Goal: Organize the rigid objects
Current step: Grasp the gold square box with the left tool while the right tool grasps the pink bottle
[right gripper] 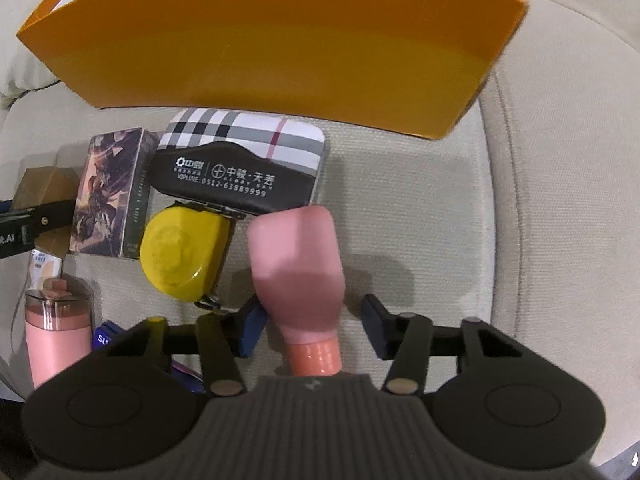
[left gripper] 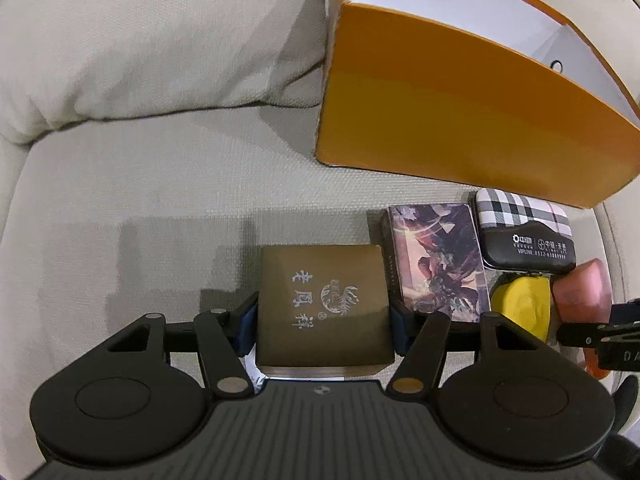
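My left gripper (left gripper: pixel 323 320) is shut on a brown box with white Chinese lettering (left gripper: pixel 324 300), both blue pads against its sides. To its right lie an illustrated card box (left gripper: pixel 436 260), a plaid case with a black label (left gripper: pixel 524 232), a yellow tape measure (left gripper: pixel 520 308) and a pink tube (left gripper: pixel 584 288). In the right wrist view my right gripper (right gripper: pixel 316 328) is open around the pink tube (right gripper: pixel 300 256), which touches the left pad with a gap at the right one. The yellow tape measure (right gripper: pixel 182 256) lies left of it. The orange box (right gripper: pixel 272 40) stands open behind.
Everything rests on a beige sofa seat (left gripper: pixel 140 208) with a back cushion (left gripper: pixel 140 40). The orange box (left gripper: pixel 460 112) has a white interior. A pink bottle with a clear cap (right gripper: pixel 56 328) and small packets lie at the left of the right wrist view.
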Demonstrator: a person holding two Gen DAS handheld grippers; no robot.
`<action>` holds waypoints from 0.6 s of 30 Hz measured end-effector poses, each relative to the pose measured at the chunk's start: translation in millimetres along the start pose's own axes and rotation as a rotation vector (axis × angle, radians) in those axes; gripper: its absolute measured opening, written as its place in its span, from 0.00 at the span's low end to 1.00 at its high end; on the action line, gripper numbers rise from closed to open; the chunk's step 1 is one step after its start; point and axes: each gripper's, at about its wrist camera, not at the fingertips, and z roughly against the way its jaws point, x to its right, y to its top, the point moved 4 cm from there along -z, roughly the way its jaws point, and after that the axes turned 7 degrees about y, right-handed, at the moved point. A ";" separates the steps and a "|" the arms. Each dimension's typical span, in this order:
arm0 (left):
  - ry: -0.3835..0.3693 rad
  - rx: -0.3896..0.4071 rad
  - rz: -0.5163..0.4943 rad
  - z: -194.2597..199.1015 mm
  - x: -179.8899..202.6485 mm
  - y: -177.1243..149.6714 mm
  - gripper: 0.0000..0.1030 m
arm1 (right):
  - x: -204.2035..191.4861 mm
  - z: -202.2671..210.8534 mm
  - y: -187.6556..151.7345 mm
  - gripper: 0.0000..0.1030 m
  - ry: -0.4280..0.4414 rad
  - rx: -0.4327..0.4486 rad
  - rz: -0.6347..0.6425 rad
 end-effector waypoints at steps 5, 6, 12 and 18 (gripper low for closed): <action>-0.013 -0.011 0.028 -5.2 -3.6 1.8 0.71 | -6.6 2.8 6.2 0.48 -0.002 0.029 0.013; -0.013 -0.011 0.029 -5.0 -3.7 2.0 0.71 | -4.9 1.5 7.9 0.46 -0.001 0.032 0.014; -0.022 -0.006 0.049 -3.7 -8.8 1.3 0.67 | -7.3 2.3 11.5 0.44 -0.004 0.031 0.010; -0.012 -0.001 0.076 -0.7 -17.0 -0.3 0.67 | -10.5 4.4 4.3 0.44 -0.008 0.027 0.015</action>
